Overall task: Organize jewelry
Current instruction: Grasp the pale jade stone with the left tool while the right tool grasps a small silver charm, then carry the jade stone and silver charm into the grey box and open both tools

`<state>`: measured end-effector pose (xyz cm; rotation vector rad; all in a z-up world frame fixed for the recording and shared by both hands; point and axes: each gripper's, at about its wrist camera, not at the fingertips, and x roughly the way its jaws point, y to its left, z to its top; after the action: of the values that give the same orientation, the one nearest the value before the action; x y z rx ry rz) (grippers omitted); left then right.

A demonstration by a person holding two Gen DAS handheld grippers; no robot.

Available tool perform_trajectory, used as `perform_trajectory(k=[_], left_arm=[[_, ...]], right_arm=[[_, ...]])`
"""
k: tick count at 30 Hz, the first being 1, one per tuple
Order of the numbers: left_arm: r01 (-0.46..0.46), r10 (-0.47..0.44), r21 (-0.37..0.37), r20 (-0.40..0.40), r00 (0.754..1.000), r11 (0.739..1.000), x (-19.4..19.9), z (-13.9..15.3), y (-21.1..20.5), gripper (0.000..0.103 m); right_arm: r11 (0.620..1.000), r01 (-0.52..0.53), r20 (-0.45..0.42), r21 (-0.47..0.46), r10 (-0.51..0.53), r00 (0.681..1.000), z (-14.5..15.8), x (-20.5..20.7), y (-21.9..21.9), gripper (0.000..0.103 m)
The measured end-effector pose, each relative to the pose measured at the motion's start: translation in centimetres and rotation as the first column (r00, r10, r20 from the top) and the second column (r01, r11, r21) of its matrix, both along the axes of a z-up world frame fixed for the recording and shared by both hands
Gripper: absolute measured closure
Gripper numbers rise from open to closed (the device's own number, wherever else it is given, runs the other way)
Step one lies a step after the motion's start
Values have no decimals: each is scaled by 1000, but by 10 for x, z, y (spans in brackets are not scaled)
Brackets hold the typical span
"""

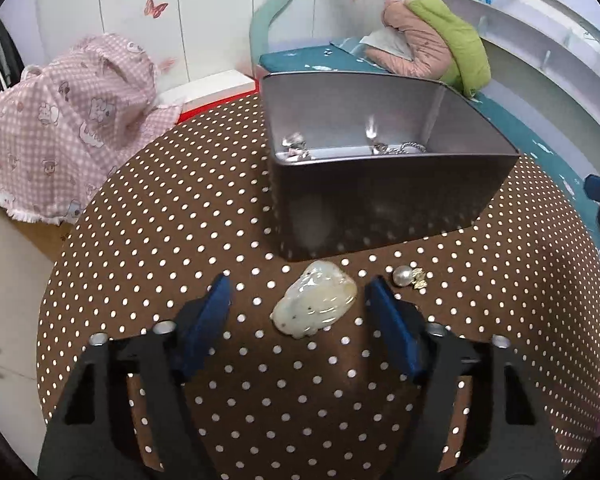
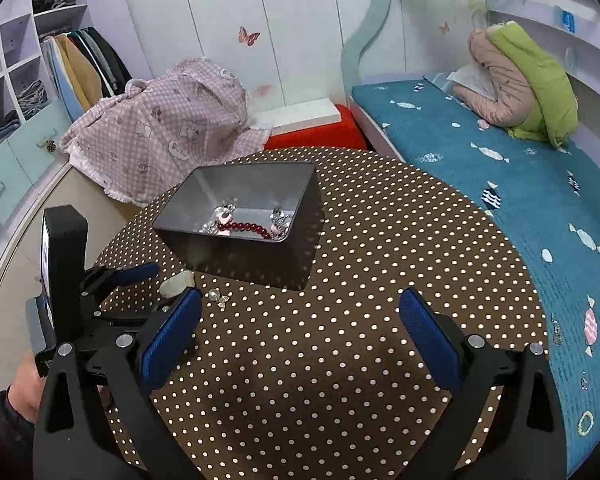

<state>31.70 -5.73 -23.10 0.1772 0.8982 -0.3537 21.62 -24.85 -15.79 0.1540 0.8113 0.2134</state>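
A pale carved stone pendant [image 1: 314, 305] lies on the brown polka-dot table [image 1: 180, 220] just in front of a dark metal box [image 1: 380, 204]. My left gripper [image 1: 298, 300] is open, one blue finger on each side of the pendant, not touching it. A pearl earring with a gold piece [image 1: 410, 277] lies to the pendant's right. The box [image 2: 244, 236] holds a red bead bracelet [image 2: 244, 228] and silver pieces. My right gripper [image 2: 300, 320] is open and empty above the table, right of the left gripper [image 2: 156, 280]. The pendant [image 2: 176, 284] and earring [image 2: 218, 298] show there too.
A pink checked cloth [image 2: 160, 128] covers something at the table's far left. A red and white box [image 2: 312, 124] stands behind the table. A bed with a teal cover [image 2: 520, 208] and a folded pink and green quilt [image 2: 520, 84] runs along the right.
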Motion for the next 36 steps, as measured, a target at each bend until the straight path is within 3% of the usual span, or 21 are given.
perform_trajectory(k=[2, 5, 13, 16, 18, 23, 24, 27, 30, 36], left_arm=[[3, -3, -14, 1, 1000, 1000, -1, 1, 1, 60], [-8, 7, -68, -21, 1000, 998, -2, 2, 10, 71], [-84, 80, -130, -36, 996, 988, -22, 9, 43, 74], [-115, 112, -144, -28, 993, 983, -31, 16, 57, 74], [-125, 123, -150, -21, 992, 981, -37, 20, 66, 74], [-138, 138, -165, -14, 990, 977, -47, 27, 73, 74], [-140, 139, -169, -14, 990, 976, -48, 28, 73, 74], [-144, 144, -178, -14, 990, 973, -53, 30, 74, 74], [-144, 144, -181, -11, 989, 973, -54, 31, 72, 74], [-135, 140, -191, 12, 990, 972, -56, 43, 70, 74]], right_arm=[[1000, -19, -12, -5, 19, 1000, -4, 4, 5, 8], [999, -45, -39, -12, 45, 998, -15, 8, 15, 8], [988, -142, -63, -66, 138, 988, -40, 20, 52, 8], [974, -197, -40, -108, 194, 980, -44, 24, 70, 20], [964, -223, -35, -145, 220, 975, -49, 28, 82, 35], [942, -265, -48, -209, 260, 964, -61, 36, 97, 61], [936, -274, -39, -219, 273, 961, -59, 35, 99, 74], [917, -311, -40, -250, 311, 949, -60, 31, 106, 93], [913, -321, -42, -254, 321, 946, -58, 28, 104, 93], [932, -319, -23, -171, 320, 947, -40, 20, 90, 94]])
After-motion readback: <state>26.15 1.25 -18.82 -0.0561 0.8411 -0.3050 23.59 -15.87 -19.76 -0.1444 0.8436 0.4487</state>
